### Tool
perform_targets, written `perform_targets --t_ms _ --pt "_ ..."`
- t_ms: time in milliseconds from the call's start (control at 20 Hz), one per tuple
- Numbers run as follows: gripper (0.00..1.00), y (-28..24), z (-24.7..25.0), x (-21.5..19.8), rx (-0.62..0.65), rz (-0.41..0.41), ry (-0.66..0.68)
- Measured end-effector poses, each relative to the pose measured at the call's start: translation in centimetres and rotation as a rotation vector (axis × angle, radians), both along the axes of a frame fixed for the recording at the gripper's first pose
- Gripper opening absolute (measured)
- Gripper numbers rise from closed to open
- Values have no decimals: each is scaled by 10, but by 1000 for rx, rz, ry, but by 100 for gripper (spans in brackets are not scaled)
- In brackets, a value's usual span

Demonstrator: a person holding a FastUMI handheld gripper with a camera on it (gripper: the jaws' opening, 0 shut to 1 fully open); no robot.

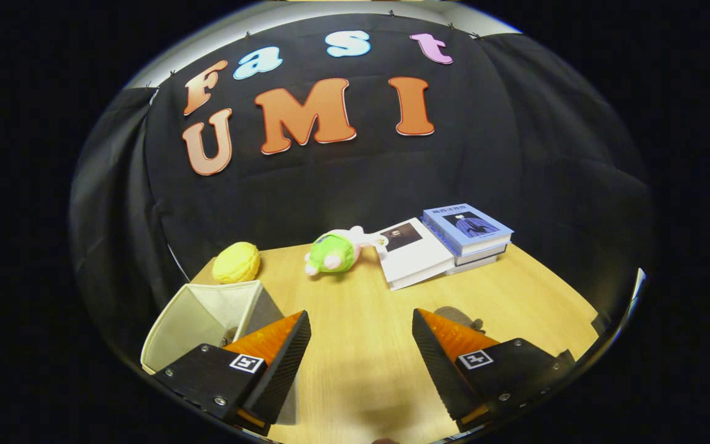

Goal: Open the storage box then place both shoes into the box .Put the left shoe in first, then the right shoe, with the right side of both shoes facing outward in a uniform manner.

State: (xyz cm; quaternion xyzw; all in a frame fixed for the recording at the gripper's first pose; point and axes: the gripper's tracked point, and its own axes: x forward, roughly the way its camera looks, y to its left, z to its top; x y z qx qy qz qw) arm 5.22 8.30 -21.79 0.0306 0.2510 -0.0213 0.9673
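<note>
The storage box (pixel 207 317) sits open-topped at lower left of the frame, beside the tool's left finger; its contents are unclear. The tool (pixel 361 345) hangs with fingers apart over bare bench (pixel 355 296). Beyond lie a yellow plush (pixel 236 263), green plush (pixel 333 251) and books (pixel 447 243).

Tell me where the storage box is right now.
In the gripper view the storage box sits open on the table, partly behind the left finger of the open gripper, with the yellow toy just beyond it.
</note>
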Motion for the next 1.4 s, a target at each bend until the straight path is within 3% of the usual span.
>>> perform_targets --t_ms 400,650,1200,1400 --pt "99 -82 -28 -8 -84 -30 50" --pt "99 -120 -59 -15 -62 -64 98" --pt "98 -158 -119 -27 -65 -52 210" --pt "92 -152 -128 -29 -54 -23 237"
